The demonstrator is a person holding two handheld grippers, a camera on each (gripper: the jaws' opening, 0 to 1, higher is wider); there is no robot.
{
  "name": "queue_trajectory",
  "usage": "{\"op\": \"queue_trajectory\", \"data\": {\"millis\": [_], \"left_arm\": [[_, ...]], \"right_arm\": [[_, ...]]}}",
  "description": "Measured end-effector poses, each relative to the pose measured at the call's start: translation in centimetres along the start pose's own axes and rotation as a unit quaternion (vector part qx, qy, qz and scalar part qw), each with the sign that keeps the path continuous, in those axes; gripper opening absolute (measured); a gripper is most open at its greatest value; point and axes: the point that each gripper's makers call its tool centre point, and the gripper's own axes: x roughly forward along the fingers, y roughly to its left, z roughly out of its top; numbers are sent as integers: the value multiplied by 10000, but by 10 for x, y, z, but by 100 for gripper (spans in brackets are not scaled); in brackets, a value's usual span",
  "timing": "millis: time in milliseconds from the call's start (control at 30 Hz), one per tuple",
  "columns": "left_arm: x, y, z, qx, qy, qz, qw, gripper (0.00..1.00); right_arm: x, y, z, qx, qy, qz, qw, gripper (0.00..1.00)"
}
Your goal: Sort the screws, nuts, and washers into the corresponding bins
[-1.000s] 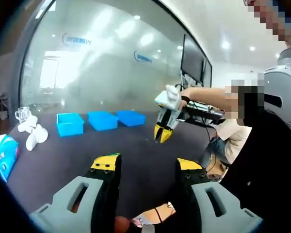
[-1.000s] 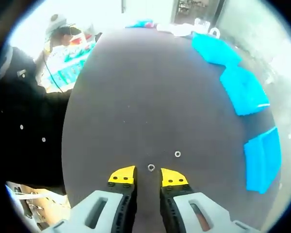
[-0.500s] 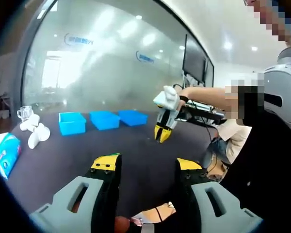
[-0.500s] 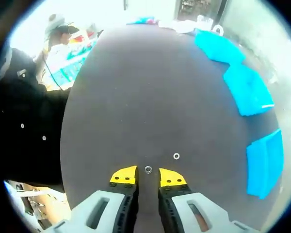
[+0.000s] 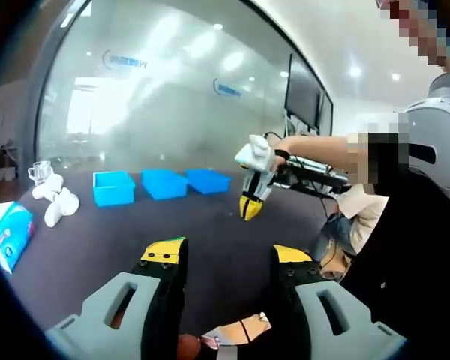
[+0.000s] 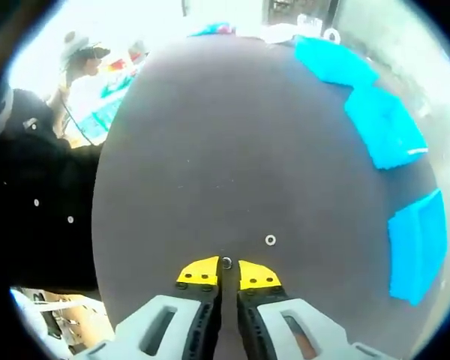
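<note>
On the dark table (image 6: 210, 150) a small metal nut (image 6: 226, 263) sits right between the yellow tips of my right gripper (image 6: 227, 271), whose jaws are drawn in against it. A thin washer (image 6: 270, 240) lies just beyond, to the right. Three blue bins (image 6: 334, 61) (image 6: 384, 126) (image 6: 416, 244) line the table's right side. In the left gripper view the right gripper (image 5: 251, 208) points down at the table, held by a gloved hand, with the same bins (image 5: 112, 187) (image 5: 163, 183) (image 5: 208, 180) behind it. My left gripper (image 5: 227, 253) hovers open over the table's near side, holding nothing.
White objects (image 5: 54, 204), a glass cup (image 5: 39, 172) and a blue packet (image 5: 6, 234) sit at the table's left end. A person (image 5: 412, 225) stands close at the right. A glass wall runs behind the table.
My right gripper's jaws have narrowed from a wider gap until they are against the nut. The left gripper's jaws stay as they were; its view has shifted slightly.
</note>
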Motion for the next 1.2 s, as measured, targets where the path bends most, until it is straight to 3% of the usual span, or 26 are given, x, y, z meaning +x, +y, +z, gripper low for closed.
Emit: {"op": "queue_trajectory", "data": {"millis": [267,400,533,667,767,867,1033,1133,1200], "left_arm": [[3,0,3,3,-26,-27,10000,41],[2,2,5,1,-63,6,10000,41],[0,5,7,34,-95,67,9999,41],[-1,5,10,62,-127,74,9999,41],[0,7,12,77,-161,80,9998,41],[1,10,15,73,-198,126,9997,41],[1,13,26,133,-299,236,9992,42],[0,14,29,198,-329,322,9987,43],[-2,17,32,218,-367,412,9982,43]], "right_arm": [[-2,3,0,-163,23,-116,9998,2],[-9,6,2,-142,-146,-178,9996,2],[-24,9,11,79,-708,-342,9969,2],[-47,10,23,363,-1492,-631,9861,2],[-65,15,33,608,-2138,-787,9718,2],[-90,18,46,870,-2892,-1043,9476,2],[-135,4,70,1356,-4001,-1756,8892,2],[-154,-12,81,1546,-4376,-2201,8580,2],[-162,-21,86,1671,-4560,-2384,8410,2]]}}
